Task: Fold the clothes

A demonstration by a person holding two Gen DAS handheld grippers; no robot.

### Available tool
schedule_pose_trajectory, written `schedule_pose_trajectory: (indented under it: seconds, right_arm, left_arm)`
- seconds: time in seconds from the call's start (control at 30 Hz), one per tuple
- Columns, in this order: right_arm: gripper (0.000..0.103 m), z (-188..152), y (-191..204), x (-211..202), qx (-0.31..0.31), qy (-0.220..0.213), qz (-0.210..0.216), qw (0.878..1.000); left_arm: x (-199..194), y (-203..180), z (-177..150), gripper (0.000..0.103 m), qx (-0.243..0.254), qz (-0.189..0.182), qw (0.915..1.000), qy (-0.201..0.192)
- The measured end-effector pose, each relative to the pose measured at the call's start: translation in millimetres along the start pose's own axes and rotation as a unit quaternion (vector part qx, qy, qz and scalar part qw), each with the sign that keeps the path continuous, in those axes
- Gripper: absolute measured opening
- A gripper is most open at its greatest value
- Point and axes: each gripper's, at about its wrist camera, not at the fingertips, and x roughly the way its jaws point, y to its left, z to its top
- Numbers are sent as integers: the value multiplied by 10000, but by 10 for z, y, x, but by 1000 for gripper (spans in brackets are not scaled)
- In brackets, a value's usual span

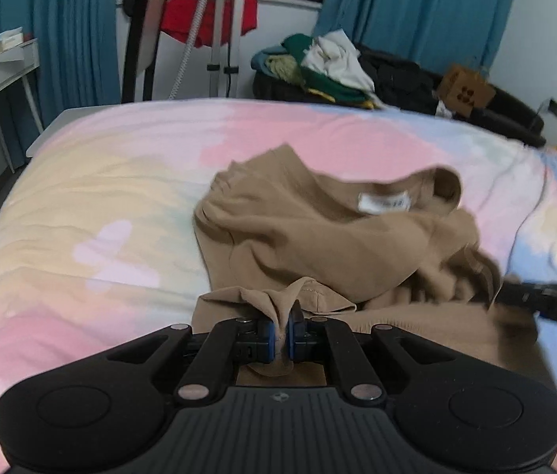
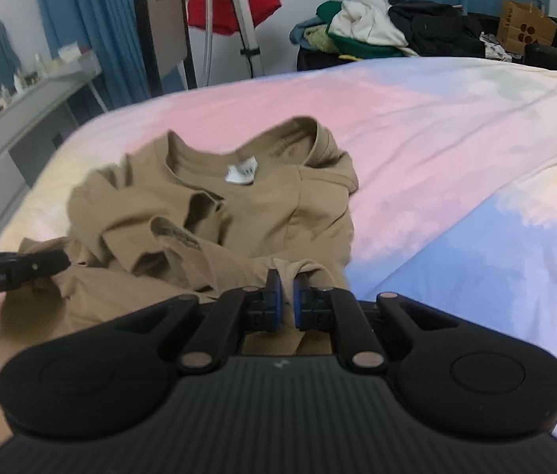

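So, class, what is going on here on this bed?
A person is folding a tan shirt on a pastel bedspread, working with two handheld tongs. The left tongs and the right tongs are each shut on a bunch of the shirt's near edge. The shirt lies crumpled, its white label facing up.

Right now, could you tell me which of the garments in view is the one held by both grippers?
The tan T-shirt on the bed, pinched by the left gripper and right gripper; the other clothes lie piled beyond the bed.

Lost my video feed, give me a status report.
Left gripper and right gripper both shut on tan shirt. Shirt bunched on bed, collar tag up. Nothing in the way.
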Motion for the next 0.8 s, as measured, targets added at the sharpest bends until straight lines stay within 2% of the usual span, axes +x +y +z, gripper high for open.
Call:
schedule_pose_trajectory:
  seconds: [0.1, 0.17, 0.2, 0.23, 0.3, 0.33, 0.37, 0.43, 0.53, 0.63, 0.7, 0.8]
  right_arm:
    - [12, -9, -50, 15, 176, -15, 80, 9998]
    - [13, -19, -68, -29, 263, -65, 127, 9996]
    - [13, -28, -71, -65, 283, -100, 137, 9995]
    - [15, -42, -65, -118, 278, -143, 121, 9994]
    - [29, -72, -50, -230, 267, -232, 108, 9993]
    - [40, -93, -31, -302, 245, -283, 148, 9992]
    - [48, -117, -7, -377, 205, -342, 163, 9991]
    - [55, -168, 54, -527, 152, -478, 109, 9987]
    - [56, -262, 129, -763, 213, -576, 220, 9979]
    - [58, -398, 124, -978, 621, -537, 576, 9950]
    - [67, -505, 89, -1070, 1019, -430, 872, 9900]
    - [74, -692, 30, -1130, 1664, -139, 1366, 9765]
  left_arm:
    - [-3, 11, -42, 8, -37, 11, 10000, -63]
    - [-103, -20, -54, 13, -23, 82, 9998, -153]
    - [-154, -37, -60, 23, -16, 119, 9997, -200]
    - [-230, -58, -71, 40, -5, 152, 9996, -253]
    - [-439, -113, -117, 57, -28, 285, 9989, -384]
    - [-549, -140, -155, 61, -36, 325, 9986, -418]
    - [-657, -167, -194, 62, -40, 351, 9984, -442]
    - [-864, -227, -282, 69, -51, 405, 9982, -449]
    - [-1152, -273, -464, 77, -334, 385, 9983, -287]
    - [-1349, -223, -687, 80, -884, -13, 9961, 11]
    - [-1475, -186, -837, 80, -1255, -293, 9914, 215]
    - [-1554, -150, -961, 79, -1664, -533, 9835, 471]
